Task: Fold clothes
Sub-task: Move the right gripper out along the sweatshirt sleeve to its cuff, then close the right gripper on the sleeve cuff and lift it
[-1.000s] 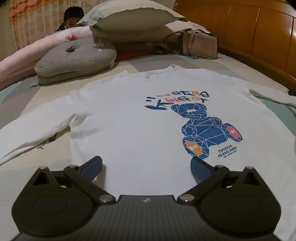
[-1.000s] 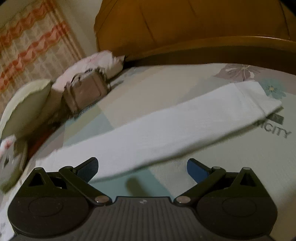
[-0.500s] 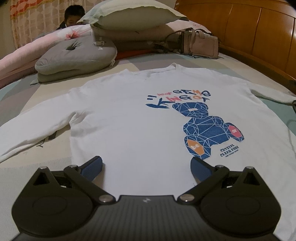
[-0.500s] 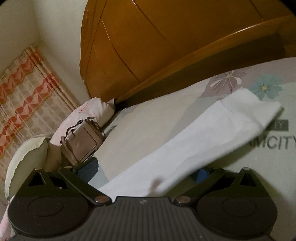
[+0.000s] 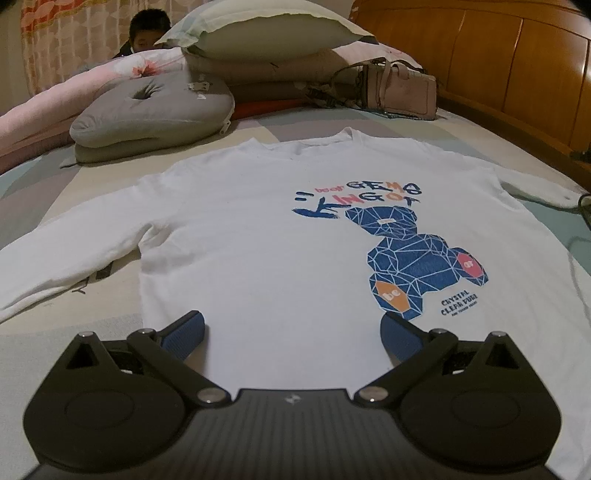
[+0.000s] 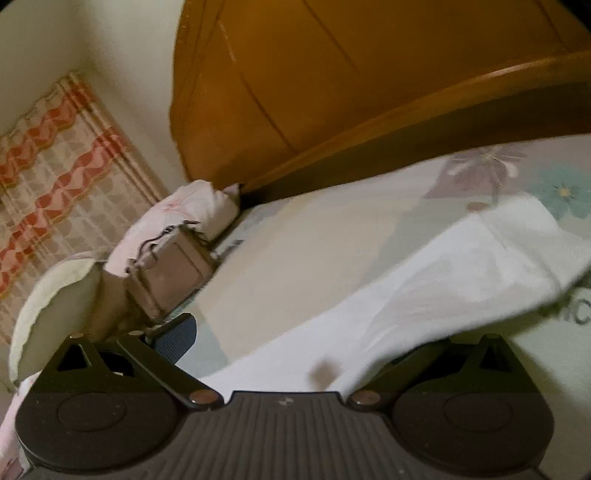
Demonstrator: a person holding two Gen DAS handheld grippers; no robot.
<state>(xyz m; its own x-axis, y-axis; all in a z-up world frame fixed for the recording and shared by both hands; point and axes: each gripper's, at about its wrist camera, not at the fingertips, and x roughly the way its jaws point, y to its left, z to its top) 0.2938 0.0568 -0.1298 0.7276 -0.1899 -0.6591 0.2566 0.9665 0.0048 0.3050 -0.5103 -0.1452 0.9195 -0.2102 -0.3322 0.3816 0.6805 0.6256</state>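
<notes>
Bed: I see a patchwork sheet in cream and pale teal under everything, with a flower print near the right-hand sleeve end in my right wrist view
Headboard: orange-brown wooden panels run along the far right side of the bed
Pillows: a pale green one is stacked on pinkish bedding at the far end; a person's head shows just behind the pile
Shirt: a white long-sleeved top lies flat, front up, neck pointing away from me, with a blue bear print and lettering on the chest (the print sits toward my right)
Left sleeve: stretched out flat on the sheet toward the left edge
Right sleeve: it rises across my right wrist view and drapes over the right-hand finger of that tool, lifted off the sheet there
Grey cushion: dimpled, beyond the shirt's left shoulder
Handbag: pinkish-beige, near the headboard, beyond the collar
Left gripper: fingers spread wide over the shirt's hem, nothing between them
Right gripper: only the left blue pad shows; the sleeve hides the other, so I cannot tell whether it is pinching the cloth
</notes>
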